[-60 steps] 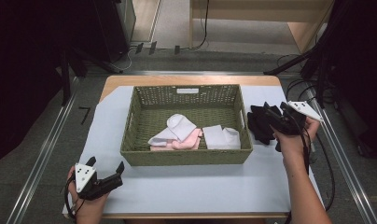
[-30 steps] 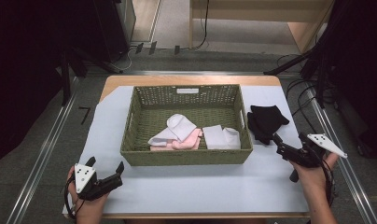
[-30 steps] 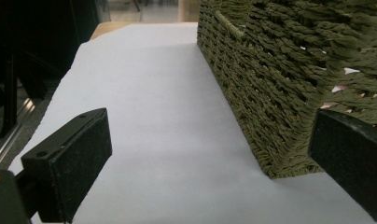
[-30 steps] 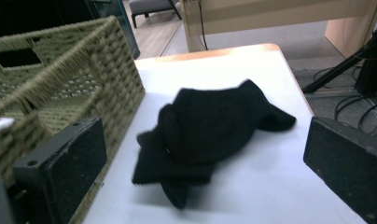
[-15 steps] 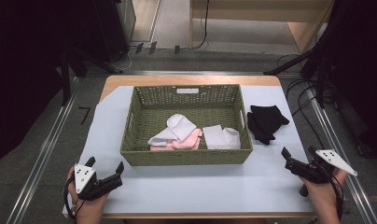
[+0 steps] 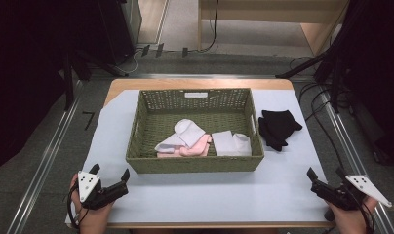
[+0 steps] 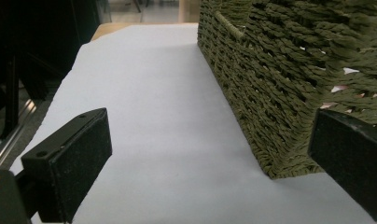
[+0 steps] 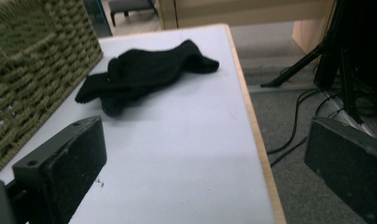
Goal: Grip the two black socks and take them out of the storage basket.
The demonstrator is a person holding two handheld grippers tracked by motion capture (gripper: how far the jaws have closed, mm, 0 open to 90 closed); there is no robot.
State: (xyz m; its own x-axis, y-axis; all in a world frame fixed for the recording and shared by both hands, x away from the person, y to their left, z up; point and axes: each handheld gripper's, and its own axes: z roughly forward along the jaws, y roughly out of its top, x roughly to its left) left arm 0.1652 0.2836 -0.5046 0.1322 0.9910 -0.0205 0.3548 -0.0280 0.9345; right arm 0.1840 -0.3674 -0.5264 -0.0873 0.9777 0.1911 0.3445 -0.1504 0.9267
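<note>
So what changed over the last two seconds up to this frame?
The right tongs let go of the black socks, leaving them on the table beside the basket, then drew back to the near right corner, jaws open and empty. The left tongs stayed open at the near left corner. The basket and the white and pink socks inside did not move.
</note>
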